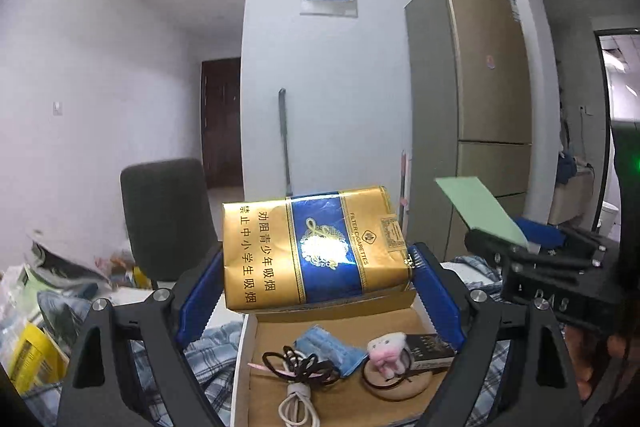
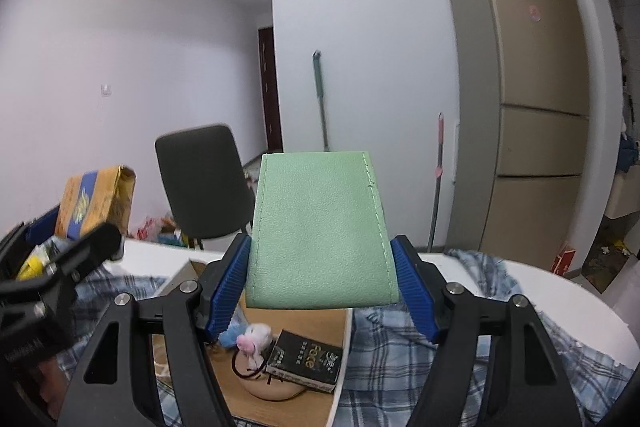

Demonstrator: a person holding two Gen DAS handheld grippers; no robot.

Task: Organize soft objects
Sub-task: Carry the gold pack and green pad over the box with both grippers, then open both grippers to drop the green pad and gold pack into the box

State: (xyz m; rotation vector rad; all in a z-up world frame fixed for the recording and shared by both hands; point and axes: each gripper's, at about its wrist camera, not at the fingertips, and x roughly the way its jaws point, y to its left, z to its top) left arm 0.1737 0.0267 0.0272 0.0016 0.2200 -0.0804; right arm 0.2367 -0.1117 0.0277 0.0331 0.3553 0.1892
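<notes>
My left gripper (image 1: 316,291) is clamped wide across a gold-and-blue cigarette pack (image 1: 316,247), and my right gripper (image 2: 320,287) pinches a green leather pouch (image 2: 320,231) by its side seams; both are held up in the air above the open cardboard box (image 1: 348,323) on the plaid cloth (image 2: 420,347). The worry is slippage — the pack's foil wrap is slick and soft, so a hard squeeze could crush it and a loose one let it slide down onto the blue face mask (image 1: 328,347) and the plush toy (image 1: 388,351) below; the pouch is held only at its lower end, so it may flop or pivot. The two grippers are also near each other; a careless swing could knock them together. The pack lies with its long axis across the jaws, its tax-stamp end to my right; the pouch stands roughly upright, long axis pointing away from me and up.
</notes>
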